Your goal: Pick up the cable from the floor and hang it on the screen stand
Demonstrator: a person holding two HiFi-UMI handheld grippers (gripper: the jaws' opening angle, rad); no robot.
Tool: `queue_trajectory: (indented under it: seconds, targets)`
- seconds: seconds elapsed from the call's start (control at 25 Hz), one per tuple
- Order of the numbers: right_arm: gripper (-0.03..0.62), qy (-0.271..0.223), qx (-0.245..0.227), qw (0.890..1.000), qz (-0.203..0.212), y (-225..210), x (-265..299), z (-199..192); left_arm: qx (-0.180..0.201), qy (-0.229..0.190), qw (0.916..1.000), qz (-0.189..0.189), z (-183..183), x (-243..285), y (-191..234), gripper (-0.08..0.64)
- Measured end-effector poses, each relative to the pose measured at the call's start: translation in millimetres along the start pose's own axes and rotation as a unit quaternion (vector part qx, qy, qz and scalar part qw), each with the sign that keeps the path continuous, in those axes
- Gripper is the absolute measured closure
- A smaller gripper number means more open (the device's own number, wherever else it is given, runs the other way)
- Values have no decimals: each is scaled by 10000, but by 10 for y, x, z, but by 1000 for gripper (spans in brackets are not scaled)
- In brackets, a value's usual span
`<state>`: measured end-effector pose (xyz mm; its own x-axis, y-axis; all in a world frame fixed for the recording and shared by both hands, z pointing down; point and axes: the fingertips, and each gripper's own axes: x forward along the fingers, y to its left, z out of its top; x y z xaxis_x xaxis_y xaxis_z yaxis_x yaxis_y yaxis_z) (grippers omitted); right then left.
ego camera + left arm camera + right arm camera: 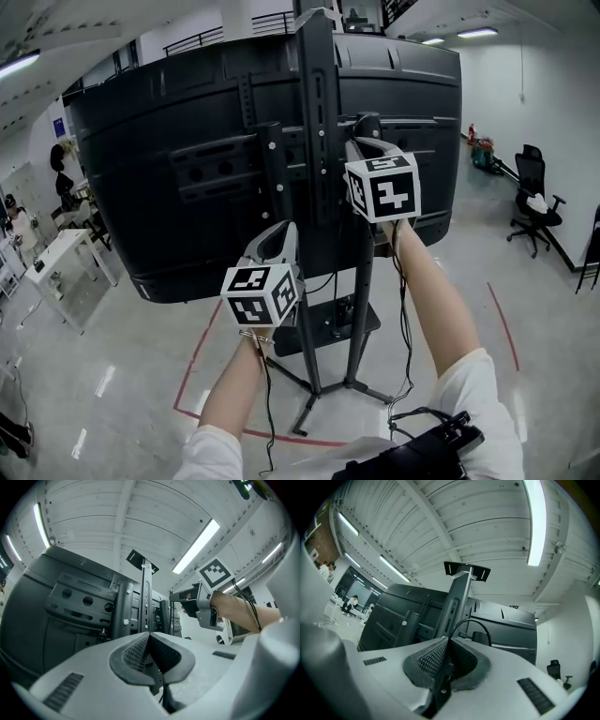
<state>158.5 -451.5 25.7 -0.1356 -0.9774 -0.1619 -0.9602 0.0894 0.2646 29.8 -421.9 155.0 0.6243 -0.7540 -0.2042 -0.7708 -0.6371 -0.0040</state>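
Right gripper point(365, 122), at one o'clock, pinches the black cable point(471, 619) beside the screen stand point(316, 112). The left gripper point(283, 231) has its jaws pressed together.

On my right gripper point(447, 641) the pads point(433, 660) are matt dark rubber, ribbed rough, in a smooth matt grey plastic shell. At twelve o'clock, the cable point(471, 619) looks smooth black; the screen stand point(457, 597) is matt grey metal. The floor point(141, 375) is glossy.

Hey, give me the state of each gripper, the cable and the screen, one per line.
Right gripper: shut on the cable.
Left gripper: shut, nothing clearly held.
Cable: pinched, looping above the right gripper's tips.
Screen: upright on its stand, back towards the camera.
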Motion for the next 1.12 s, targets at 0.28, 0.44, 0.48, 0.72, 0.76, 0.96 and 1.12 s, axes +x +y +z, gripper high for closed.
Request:
queue_trajectory:
  seconds: [0.28,0.44,0.48,0.72,0.76,0.96,1.12]
  targets:
    - [565,72,-12,9999,-129,-246,199,139,-13,-100,9997,-215,90,318,-133,557]
    - [565,49,215,9997,-84,-245,318,200,7,-70,9998,-210,64,355,-100,557]
    - [565,33,253,9996,-77,-240,344,204,17,-55,9998,-196,53,356,-80,557]
    - [565,-17,750,9971,-144,-327,517,224,59,-36,9999,-99,75,366,66,557]
    - [565,-5,904,9957,-179,-345,539,206,46,-56,9999,-99,86,360,74,557]
    - [565,17,1462,9891,-177,-368,628,-38,18,-97,9998,-189,64,334,49,557]
    - [565,-128,1892,9818,-49,-409,648,-77,-46,-60,9997,-224,-1,355,60,557]
